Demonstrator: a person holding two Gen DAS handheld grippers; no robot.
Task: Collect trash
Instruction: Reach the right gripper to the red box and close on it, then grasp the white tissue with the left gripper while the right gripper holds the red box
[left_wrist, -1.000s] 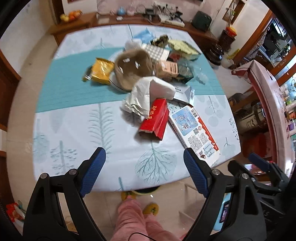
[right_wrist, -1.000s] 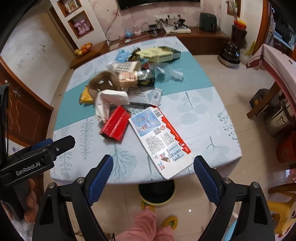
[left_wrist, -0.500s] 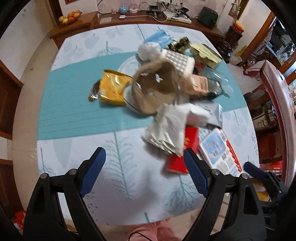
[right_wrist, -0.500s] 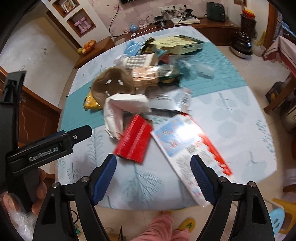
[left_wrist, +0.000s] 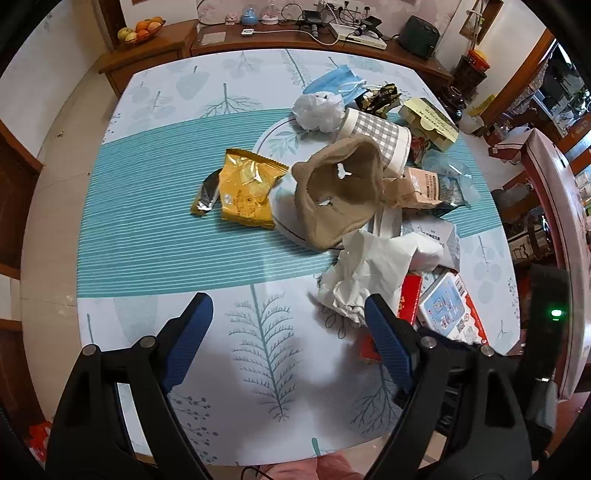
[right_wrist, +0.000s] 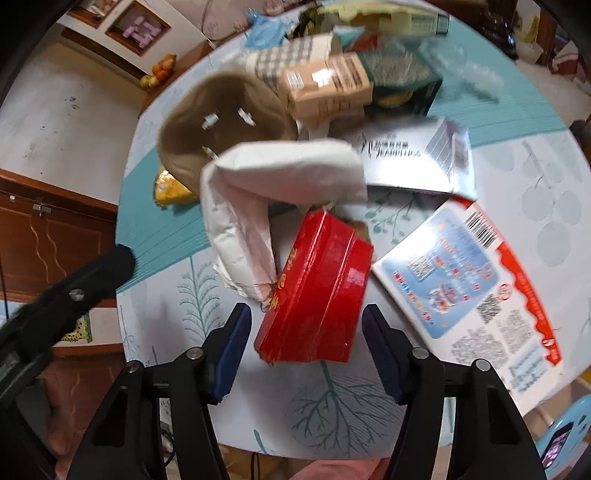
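Note:
A pile of trash lies on the leaf-print tablecloth (left_wrist: 147, 236). My right gripper (right_wrist: 306, 317) points down over a red box (right_wrist: 317, 288). Its jaws are closing, with the box's near end between the blue pads, which still stand slightly off its sides. A crumpled white paper bag (right_wrist: 280, 173) leans against the box's far end. My left gripper (left_wrist: 286, 314) hovers open over bare cloth, nothing between its fingers. The white bag (left_wrist: 369, 266) sits just beyond its right finger, and the red box (left_wrist: 410, 299) is partly hidden behind that finger.
A brown paper bowl (left_wrist: 340, 192), a yellow snack wrapper (left_wrist: 247, 188), a checked paper cup (left_wrist: 376, 129) and several cartons crowd the table's middle and right. A flat blue-and-red carton (right_wrist: 465, 280) lies right of the red box. A silver box (right_wrist: 410, 155) lies behind it.
My right gripper has dropped toward the red box and its jaws have narrowed around it. The left gripper has moved in over the table toward the pile and stays open.

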